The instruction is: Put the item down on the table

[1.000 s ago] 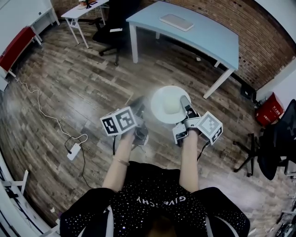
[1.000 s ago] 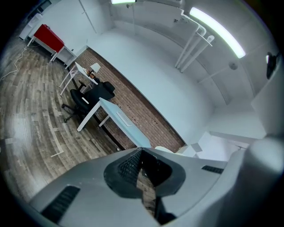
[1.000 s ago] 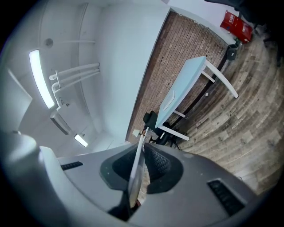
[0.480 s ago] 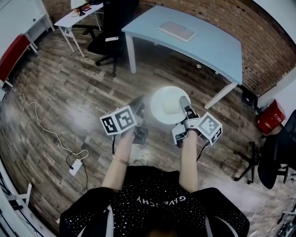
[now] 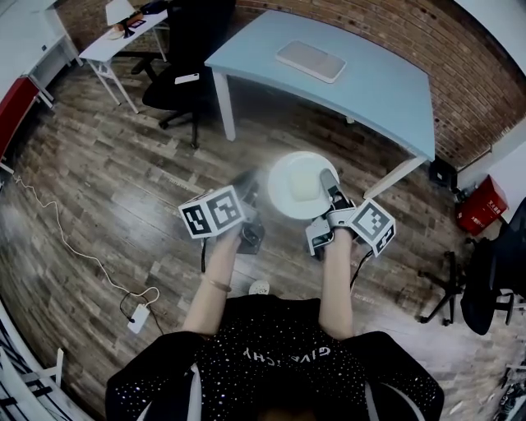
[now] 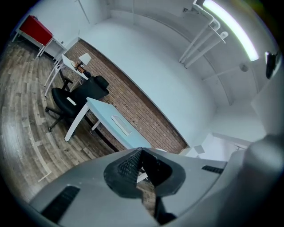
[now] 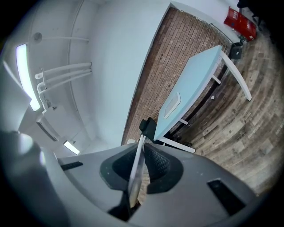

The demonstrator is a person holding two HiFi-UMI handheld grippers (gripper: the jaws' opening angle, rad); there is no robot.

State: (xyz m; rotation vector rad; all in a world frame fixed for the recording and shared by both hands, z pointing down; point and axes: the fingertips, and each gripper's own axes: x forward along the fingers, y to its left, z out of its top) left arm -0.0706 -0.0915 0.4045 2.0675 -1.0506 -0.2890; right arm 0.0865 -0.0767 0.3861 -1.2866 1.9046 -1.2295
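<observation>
A white round plate (image 5: 289,197) with a pale square item (image 5: 306,187) on it hangs level above the wooden floor. My right gripper (image 5: 329,186) is shut on the plate's near right rim. In the right gripper view the plate (image 7: 136,174) shows edge-on, pinched between the ribbed pads of the right gripper (image 7: 141,166). My left gripper (image 5: 248,191) hovers just left of the plate, apart from it. In the left gripper view the left gripper (image 6: 141,154) is shut with nothing between its pads. The light blue table (image 5: 362,86) stands ahead.
A flat pale keyboard-like slab (image 5: 311,62) lies on the table. A black office chair (image 5: 177,70) and a small white desk (image 5: 123,25) stand at far left. A cable with a power strip (image 5: 136,316) lies on the floor. A red box (image 5: 481,205) and a dark chair (image 5: 493,263) are at right.
The view has advanced toward the blue table, which now sits closer and lower in the picture. Both grippers and the plate keep the same pose relative to me.
</observation>
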